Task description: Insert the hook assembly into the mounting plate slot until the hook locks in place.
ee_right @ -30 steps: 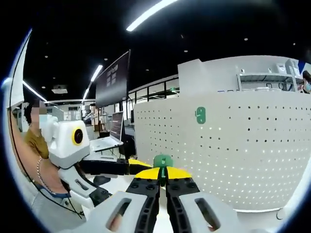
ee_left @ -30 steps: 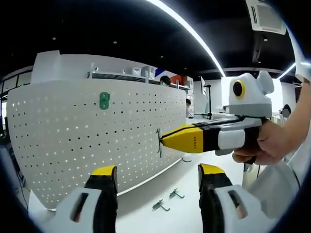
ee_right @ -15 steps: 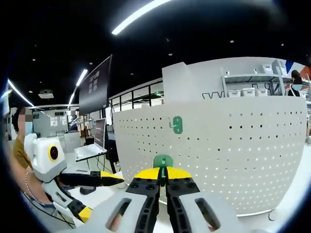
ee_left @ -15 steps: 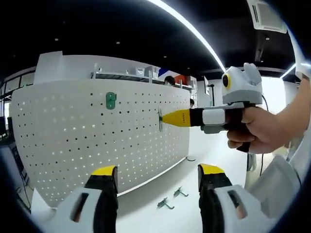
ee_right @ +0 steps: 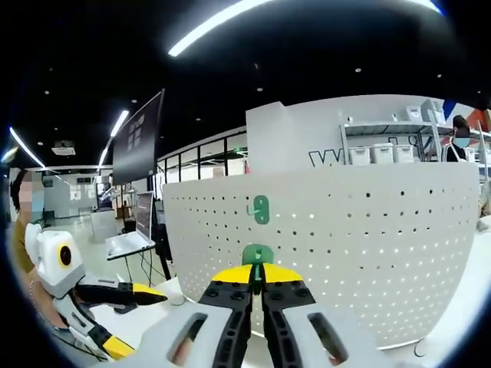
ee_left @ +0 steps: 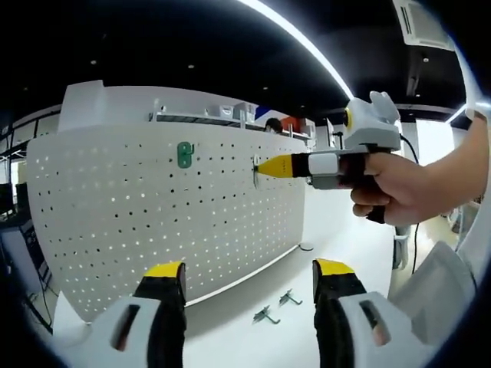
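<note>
Right gripper (ee_right: 258,277): jaws pressed together on a green hook (ee_right: 258,254), whose green top stands just above the yellow jaw tips in the right gripper view. In the left gripper view the same gripper (ee_left: 265,165) comes in from the right, held in a person's hand (ee_left: 387,192), its yellow nose pointing at the white pegboard (ee_left: 153,222). The held hook (ee_left: 255,170) shows there as a thin upright piece at the nose, right against the board's face near its upper right area; whether it is seated in a hole cannot be told.

Left gripper (ee_left: 249,287): jaws standing well apart, nothing between them, raised in front of the lower part of the pegboard. In the right gripper view it (ee_right: 146,294) appears low at the left, off to the side of the board.

A second green hook (ee_left: 185,155) is already mounted on the board near its top edge, to the left of the held one; it also shows in the right gripper view (ee_right: 261,209), above the closed jaws.

On the white tabletop (ee_left: 245,337) two loose metal hooks (ee_left: 266,315) and (ee_left: 289,297) lie near each other, just in front of the board's lower edge.
</note>
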The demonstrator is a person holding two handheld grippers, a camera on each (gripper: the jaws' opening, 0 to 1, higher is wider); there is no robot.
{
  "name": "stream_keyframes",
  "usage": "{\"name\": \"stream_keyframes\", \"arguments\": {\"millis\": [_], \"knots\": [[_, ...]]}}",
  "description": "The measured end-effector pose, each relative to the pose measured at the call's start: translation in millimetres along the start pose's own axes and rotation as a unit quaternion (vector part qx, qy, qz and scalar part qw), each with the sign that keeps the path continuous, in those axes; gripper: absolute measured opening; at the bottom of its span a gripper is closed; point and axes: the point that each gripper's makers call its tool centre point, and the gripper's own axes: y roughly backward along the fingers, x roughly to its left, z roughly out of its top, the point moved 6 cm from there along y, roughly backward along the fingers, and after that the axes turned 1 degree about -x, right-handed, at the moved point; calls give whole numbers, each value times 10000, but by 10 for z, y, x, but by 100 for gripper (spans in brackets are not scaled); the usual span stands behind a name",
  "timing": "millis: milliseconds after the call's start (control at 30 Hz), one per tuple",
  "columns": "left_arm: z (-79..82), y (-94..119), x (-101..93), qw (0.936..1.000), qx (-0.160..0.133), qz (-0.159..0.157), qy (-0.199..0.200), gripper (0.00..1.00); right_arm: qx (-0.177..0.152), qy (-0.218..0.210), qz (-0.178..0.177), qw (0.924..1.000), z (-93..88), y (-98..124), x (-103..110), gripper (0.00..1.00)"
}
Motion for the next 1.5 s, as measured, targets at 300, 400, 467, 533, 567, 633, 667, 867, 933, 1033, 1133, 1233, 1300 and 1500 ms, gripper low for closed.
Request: {"name": "stream_keyframes", "arguments": {"millis": [300, 400, 467, 533, 567, 633, 667, 867, 933, 1033, 1133, 1233, 1300, 1500], "knots": [[-69, 47, 18, 9999, 105, 51, 10, 69, -33, 22, -88, 10000, 87, -99, -73, 0], [-97, 88, 41, 9998, 152, 88, -6, 69, -47, 19, -101, 9999, 113, -145, -86, 0], [-115, 115, 59, 9998, 166, 111, 27, 69, -58, 23, -109, 9999, 126, -169, -94, 0], [-140, 143, 70, 9997, 189, 132, 43, 69, -63, 19, -120, 9999, 138, -198, -112, 0], [-154, 150, 74, 9997, 199, 140, 47, 68, -66, 21, -126, 9999, 143, -206, -117, 0], [-223, 172, 97, 9994, 292, 187, 59, 68, -87, 36, -141, 9999, 159, -236, -143, 0], [-240, 180, 101, 9993, 309, 191, 79, 68, -92, 34, -147, 9998, 166, -246, -151, 0], [-333, 222, 93, 9989, 423, 181, 43, 68, -149, 61, -212, 9996, 229, -322, -198, 0], [-353, 237, 74, 9988, 451, 151, 69, 68, -168, 71, -237, 9996, 249, -339, -210, 0], [-398, 254, 53, 9986, 517, 118, 45, 68, -187, 81, -279, 9994, 274, -375, -243, 0], [-433, 270, 41, 9984, 554, 94, 58, 68, -210, 70, -305, 9993, 301, -407, -259, 0], [-455, 279, 31, 9983, 572, 70, 70, 69, -219, 83, -316, 9992, 316, -435, -272, 0], [-466, 283, 20, 9982, 586, 45, 72, 69, -222, 93, -335, 9991, 322, -457, -286, 0], [-539, 295, -12, 9978, 661, -7, 103, 68, -259, 64, -429, 9987, 353, -495, -303, 0]]}}
